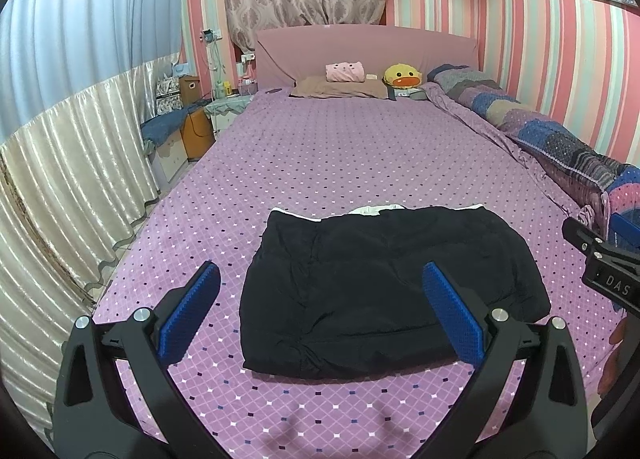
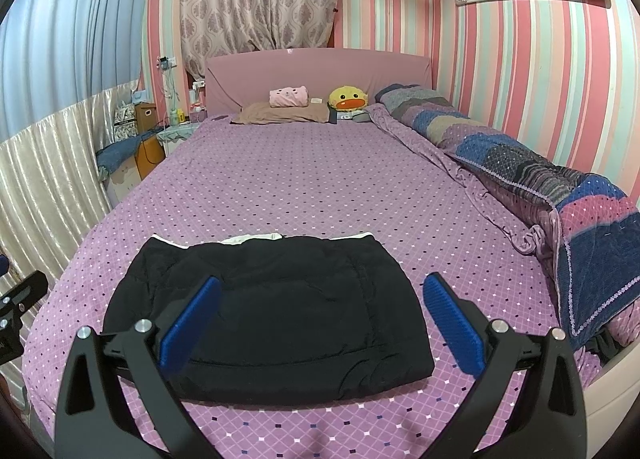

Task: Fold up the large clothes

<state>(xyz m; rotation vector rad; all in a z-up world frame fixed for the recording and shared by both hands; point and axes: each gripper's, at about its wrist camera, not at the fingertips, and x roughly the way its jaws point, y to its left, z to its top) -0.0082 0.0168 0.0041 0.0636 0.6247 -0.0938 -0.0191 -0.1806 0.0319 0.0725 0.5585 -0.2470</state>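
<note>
A black padded garment [image 1: 384, 283] lies folded into a rough rectangle on the purple bed, a strip of white lining showing along its far edge. The same black garment [image 2: 272, 315] fills the lower middle of the right wrist view. My left gripper [image 1: 320, 299] hovers open above the garment's near left part, with nothing between its blue pads. My right gripper [image 2: 322, 307] is also open and empty, held above the garment's near right part. The right gripper's black body [image 1: 608, 271] shows at the right edge of the left wrist view.
The purple dotted bedsheet [image 1: 340, 147] stretches to a pink headboard [image 1: 360, 47] with a pillow, a pink cushion and a yellow duck plush [image 1: 402, 77]. A rolled patchwork quilt [image 2: 540, 171] lies along the right wall. Nightstands and curtains stand on the left.
</note>
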